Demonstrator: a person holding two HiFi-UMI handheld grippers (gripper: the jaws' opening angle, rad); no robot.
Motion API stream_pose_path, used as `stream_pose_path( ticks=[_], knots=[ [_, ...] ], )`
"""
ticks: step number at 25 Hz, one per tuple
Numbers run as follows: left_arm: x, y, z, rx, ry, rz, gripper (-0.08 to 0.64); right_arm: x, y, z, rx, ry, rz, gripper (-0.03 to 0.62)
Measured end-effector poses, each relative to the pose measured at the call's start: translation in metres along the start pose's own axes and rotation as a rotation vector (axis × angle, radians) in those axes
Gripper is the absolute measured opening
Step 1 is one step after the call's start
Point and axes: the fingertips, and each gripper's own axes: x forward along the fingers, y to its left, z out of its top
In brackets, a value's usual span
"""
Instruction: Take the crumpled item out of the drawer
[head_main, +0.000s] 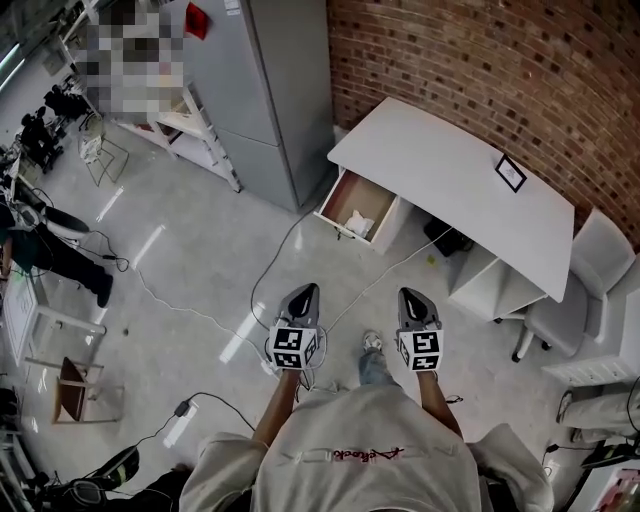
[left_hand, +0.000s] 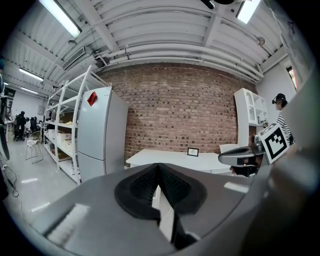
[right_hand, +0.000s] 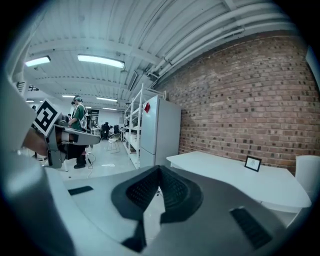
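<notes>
Left tongs (head_main: 303, 290): held low over the floor (head_main: 200, 250), marker cube toward the person, jaws together at the tips with nothing between them. Right tongs (head_main: 410, 294): alongside the left pair, near but apart, jaws likewise together and empty. Drawer (head_main: 338, 193): pulled open under the left end of the white surface (head_main: 450, 170), well ahead of both tongs, brown inside. Crumpled item (head_main: 358, 224): pale, lying in the drawer at its front right corner, touched by neither pair of tongs. Small framed picture (head_main: 511, 173): upright near the far edge of the surface, beside the brick wall (head_main: 480, 50). Grey refrigerator (head_main: 280, 90): standing left of the surface. Cable (head_main: 290, 240): trailing across the floor from the drawer side toward the person.
</notes>
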Motion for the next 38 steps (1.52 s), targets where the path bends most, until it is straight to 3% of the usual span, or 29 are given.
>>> stream_pose_path(
  ticks=[25,38],
  knots=[
    [0.203,0.043,0.070,0.022,-0.004,0.111,0.009,0.190,-0.138,0.056,-0.021,-0.041,0.139,0.012],
    [0.235,0.047,0.058,-0.003,0.035,0.146,0.009,0.222,-0.157,0.043,-0.004,-0.014,0.191,0.012]
  ],
)
